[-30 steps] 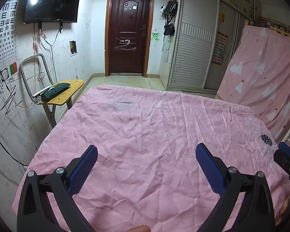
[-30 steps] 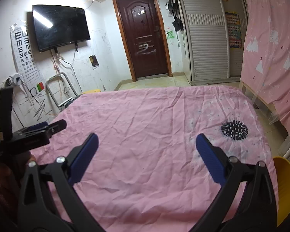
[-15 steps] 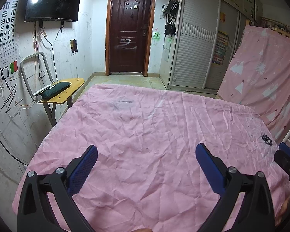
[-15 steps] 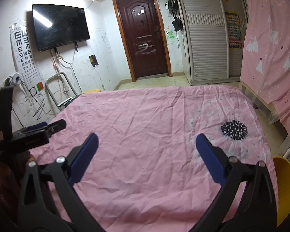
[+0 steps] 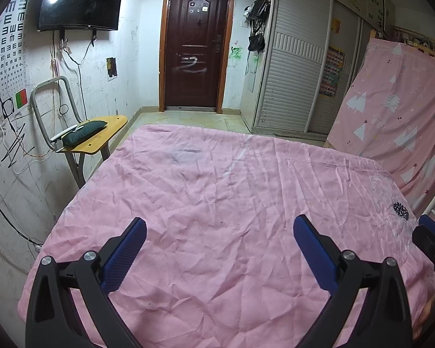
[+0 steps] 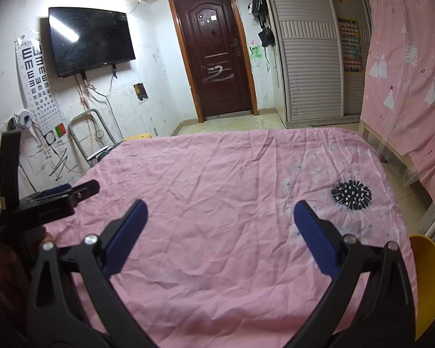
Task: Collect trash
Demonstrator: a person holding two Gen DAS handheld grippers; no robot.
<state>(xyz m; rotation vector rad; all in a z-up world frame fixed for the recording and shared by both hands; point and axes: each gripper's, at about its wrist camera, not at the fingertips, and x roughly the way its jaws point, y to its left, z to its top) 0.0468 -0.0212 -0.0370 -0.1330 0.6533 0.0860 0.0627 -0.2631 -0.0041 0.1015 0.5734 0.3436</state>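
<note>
Left wrist view shows almost nothing changed over the last second: the left claw stays spread and empty above the pink sheet. Lower in the right wrist frame, the right claw is likewise spread. No trash appears anywhere, possibly hidden beyond view, so collection hasn't begun.

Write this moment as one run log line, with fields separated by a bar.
left gripper open, empty | right gripper open, empty | both over pink sheet | trash: none visible | yellow bin at right edge
</note>
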